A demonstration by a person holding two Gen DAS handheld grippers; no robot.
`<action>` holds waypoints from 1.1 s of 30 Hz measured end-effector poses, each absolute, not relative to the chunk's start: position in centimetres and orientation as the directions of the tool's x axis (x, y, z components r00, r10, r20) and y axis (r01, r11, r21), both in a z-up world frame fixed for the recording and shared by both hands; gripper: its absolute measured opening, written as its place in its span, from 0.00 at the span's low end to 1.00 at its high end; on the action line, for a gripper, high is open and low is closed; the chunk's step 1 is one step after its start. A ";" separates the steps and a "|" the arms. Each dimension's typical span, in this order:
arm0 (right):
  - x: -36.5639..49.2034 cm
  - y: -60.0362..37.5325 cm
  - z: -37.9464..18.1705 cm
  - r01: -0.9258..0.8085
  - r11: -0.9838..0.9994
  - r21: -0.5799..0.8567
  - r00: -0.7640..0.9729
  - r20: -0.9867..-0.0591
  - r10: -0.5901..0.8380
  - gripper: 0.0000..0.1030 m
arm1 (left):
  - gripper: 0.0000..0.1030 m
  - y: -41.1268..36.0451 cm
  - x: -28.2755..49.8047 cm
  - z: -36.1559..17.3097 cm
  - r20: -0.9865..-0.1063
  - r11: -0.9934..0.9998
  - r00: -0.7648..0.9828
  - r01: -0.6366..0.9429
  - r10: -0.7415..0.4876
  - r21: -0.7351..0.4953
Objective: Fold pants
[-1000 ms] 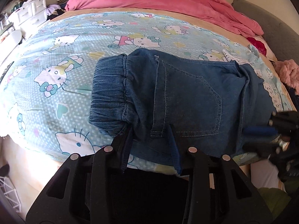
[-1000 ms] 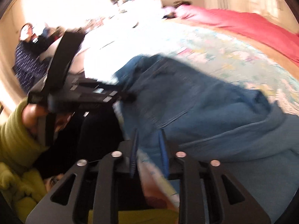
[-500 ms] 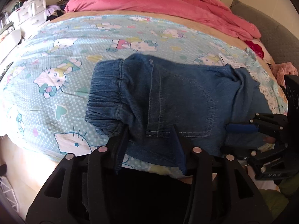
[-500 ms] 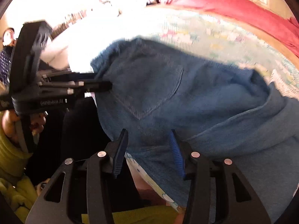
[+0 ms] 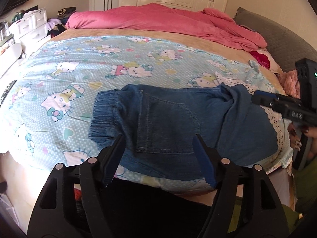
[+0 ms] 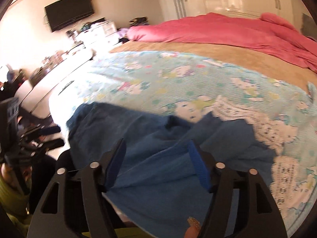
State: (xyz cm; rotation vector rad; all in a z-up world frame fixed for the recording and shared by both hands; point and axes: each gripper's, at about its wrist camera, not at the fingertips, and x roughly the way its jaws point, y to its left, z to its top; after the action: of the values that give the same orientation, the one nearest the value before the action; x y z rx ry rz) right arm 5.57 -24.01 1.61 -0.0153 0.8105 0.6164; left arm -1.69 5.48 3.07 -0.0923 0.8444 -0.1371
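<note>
Folded blue denim pants lie near the front edge of the bed, elastic waistband to the left, back pocket facing up. They also fill the lower middle of the right wrist view. My left gripper is open and empty, hovering just above the pants' near edge. My right gripper is open and empty above the pants' right part. It shows in the left wrist view at the right edge of the pants.
The bed carries a light blue cartoon-cat sheet with a lace edge. A pink duvet is bunched at the far side. White drawers stand at the left, a grey headboard at the right.
Both grippers have opened, let go of the pants and pulled back. The pants now lie flat on the bed. The right gripper has swung to face across the bed.
</note>
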 end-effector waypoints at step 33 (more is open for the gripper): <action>24.0 -22.3 -5.8 -0.310 0.951 -0.015 0.484 -0.863 0.144 0.19 | 0.62 -6.1 4.6 -3.4 -0.811 0.926 0.467 0.298 -0.354 -0.232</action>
State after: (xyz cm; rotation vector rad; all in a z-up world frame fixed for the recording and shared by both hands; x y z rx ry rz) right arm 24.01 -22.27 -5.80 -0.1779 1.0307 0.2783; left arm 4.62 -6.11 -3.37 -0.0604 1.0088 -0.4002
